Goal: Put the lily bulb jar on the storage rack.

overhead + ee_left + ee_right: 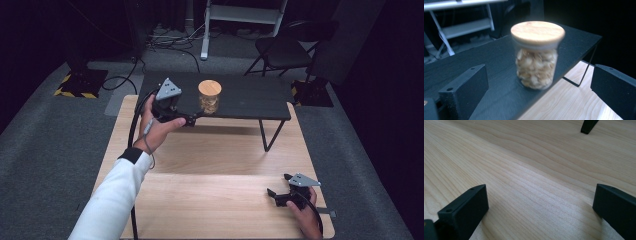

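Observation:
A clear glass jar (pixel 209 97) with a round wooden lid, filled with pale nut-like pieces, stands upright near the front edge of a low black shelf (pixel 250 97). My left gripper (pixel 192 115) is held just left of the jar, open, its jaws pointing at it. In the left gripper view the jar (pixel 536 67) sits between and a little beyond the two black fingers (pixel 464 87), untouched. My right gripper (pixel 278 184) rests open low over the wooden table (pixel 215 200) at the front right, with bare wood between its fingers (pixel 464 205).
The black shelf stands on thin metal legs (pixel 267 135) across the back of the wooden table; one leg's foot (pixel 587 126) shows ahead of the right gripper. Behind the table are a folding chair (pixel 282 50), a white stand (pixel 240 15) and floor cables (pixel 170 42).

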`<move>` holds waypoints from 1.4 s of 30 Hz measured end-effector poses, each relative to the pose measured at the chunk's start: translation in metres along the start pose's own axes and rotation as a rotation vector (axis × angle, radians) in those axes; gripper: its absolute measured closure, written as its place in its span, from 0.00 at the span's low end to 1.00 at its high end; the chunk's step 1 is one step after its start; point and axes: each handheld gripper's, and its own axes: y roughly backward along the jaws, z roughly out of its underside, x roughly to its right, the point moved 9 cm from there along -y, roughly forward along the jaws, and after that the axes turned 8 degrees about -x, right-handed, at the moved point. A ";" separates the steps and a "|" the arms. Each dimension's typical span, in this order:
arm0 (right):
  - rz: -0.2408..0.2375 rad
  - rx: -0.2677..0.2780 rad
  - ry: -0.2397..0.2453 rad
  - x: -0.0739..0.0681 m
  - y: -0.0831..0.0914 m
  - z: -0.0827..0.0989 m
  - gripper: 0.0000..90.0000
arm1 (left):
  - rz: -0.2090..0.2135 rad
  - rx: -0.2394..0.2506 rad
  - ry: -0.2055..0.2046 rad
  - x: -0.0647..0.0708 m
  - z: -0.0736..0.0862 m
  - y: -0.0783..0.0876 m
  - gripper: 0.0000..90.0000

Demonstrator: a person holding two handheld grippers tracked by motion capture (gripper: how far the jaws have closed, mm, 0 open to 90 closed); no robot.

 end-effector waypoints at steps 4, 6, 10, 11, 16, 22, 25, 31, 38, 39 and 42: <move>0.000 0.000 0.000 0.000 0.000 0.000 0.00 | -0.018 0.012 0.002 0.009 0.024 0.007 0.00; 0.000 0.000 0.000 0.000 0.000 0.000 0.00 | -0.036 0.023 0.002 0.013 0.038 0.010 0.00; 0.000 0.000 0.000 0.000 0.000 0.000 0.00 | -0.040 0.027 0.025 0.018 0.059 0.013 0.00; 0.000 0.000 0.001 0.000 0.000 0.000 0.00 | -0.047 0.029 0.021 0.020 0.066 0.014 0.00; -0.001 0.000 0.000 0.000 0.000 0.000 0.00 | -0.049 -0.006 0.014 0.031 0.099 0.009 0.00; 0.000 0.000 0.001 0.000 0.000 0.000 0.00 | -0.053 -0.004 0.055 0.039 0.146 0.004 0.00; 0.000 0.000 0.000 0.000 0.000 0.000 0.00 | -0.050 -0.023 0.092 0.041 0.165 0.002 0.00; 0.000 0.000 0.001 0.000 0.000 0.000 0.00 | -0.067 -0.051 0.084 0.047 0.193 0.001 0.00; 0.000 -0.001 0.000 0.000 0.000 0.000 0.00 | -0.043 -0.108 0.074 0.055 0.223 -0.009 0.00; 0.000 -0.001 -0.001 0.000 0.000 0.000 0.00 | -0.050 -0.116 0.082 0.055 0.226 -0.011 0.00; 0.000 -0.001 -0.001 0.000 0.000 0.000 0.00 | -0.061 -0.153 0.091 0.058 0.236 -0.015 0.00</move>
